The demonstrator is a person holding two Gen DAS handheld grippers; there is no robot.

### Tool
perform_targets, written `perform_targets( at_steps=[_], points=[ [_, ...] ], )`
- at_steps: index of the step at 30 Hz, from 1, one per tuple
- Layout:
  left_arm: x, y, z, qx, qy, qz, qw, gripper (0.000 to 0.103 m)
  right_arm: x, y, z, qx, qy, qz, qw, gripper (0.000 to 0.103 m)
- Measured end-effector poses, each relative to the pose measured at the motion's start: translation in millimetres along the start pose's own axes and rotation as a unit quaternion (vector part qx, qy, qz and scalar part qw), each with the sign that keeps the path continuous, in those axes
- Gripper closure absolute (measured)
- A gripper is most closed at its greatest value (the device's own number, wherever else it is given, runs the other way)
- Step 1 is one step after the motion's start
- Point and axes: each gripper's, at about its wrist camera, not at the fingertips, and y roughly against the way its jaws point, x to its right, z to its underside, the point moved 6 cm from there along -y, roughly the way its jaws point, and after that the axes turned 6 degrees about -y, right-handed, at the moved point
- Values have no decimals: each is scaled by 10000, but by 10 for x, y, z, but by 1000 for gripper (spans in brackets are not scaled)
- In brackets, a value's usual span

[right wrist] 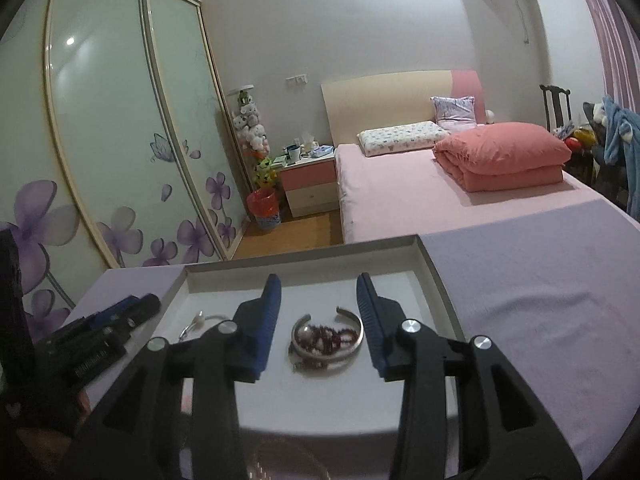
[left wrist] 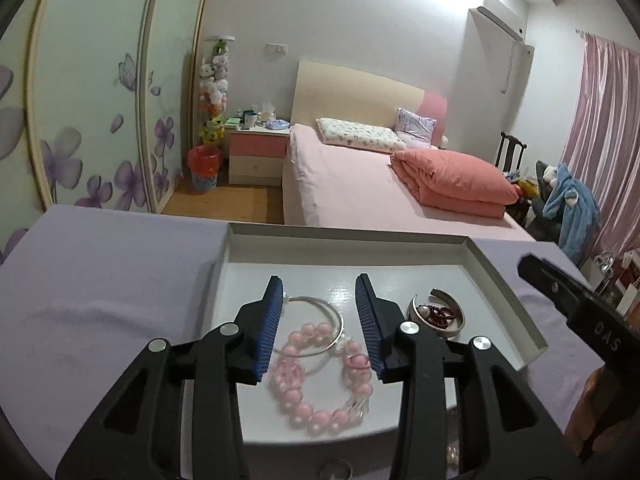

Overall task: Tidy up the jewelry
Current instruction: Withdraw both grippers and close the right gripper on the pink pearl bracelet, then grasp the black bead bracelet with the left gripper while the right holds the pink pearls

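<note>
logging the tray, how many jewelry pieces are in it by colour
pink bead bracelet: 1
thin silver bangle: 1
wide silver cuff: 1
dark red bead string inside the cuff: 1
total: 4, all in the white tray

Both grippers are showing black plastic frames with triangular cut-outs and round silver screws; the left gripper [left wrist: 320, 292] and right gripper [right wrist: 318, 292] are wearing ribbed blue pads [left wrist: 270, 328] on their jaws, with white lettering marking one arm
</note>
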Motion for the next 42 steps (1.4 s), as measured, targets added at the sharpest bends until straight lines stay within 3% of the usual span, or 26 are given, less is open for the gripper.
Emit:
perform_targets(
  at_steps=[8,14,17,22,24,26,32,36,38,42],
  points=[
    [-258,476,279,-91,-30,-60,9999,60,66,346,389,-398,264,38,9989,64],
    [-297,534,639,-546,-150,-35,9984,58,131,250,806,-1167,485,184,9918,79],
    [-258,560,785,-698,-235,6,9973,53,99,182,949,-1442,615,172,9875,81],
    [-159,623,864,-748,-391,146,9963,46,16,60,1080,-1771,917,246,9796,81],
    [-100,627,892,-775,-492,207,9956,44,14,14,1164,-1974,997,337,9747,90],
    [-37,624,931,-822,-619,233,9944,43,41,13,1174,-1957,1048,466,9739,96],
    [113,592,1063,-1015,-991,184,9897,39,445,73,1053,-1792,532,1197,9751,96],
    [112,492,1096,-1202,-986,-14,9878,39,600,103,1016,-1742,360,1273,9758,96],
    [80,444,1117,-1301,-862,-59,9877,41,591,103,1023,-1725,427,1304,9754,96],
    [70,318,1130,-1514,-805,-140,9851,58,594,93,1013,-1731,434,1291,9754,96]
  ],
)
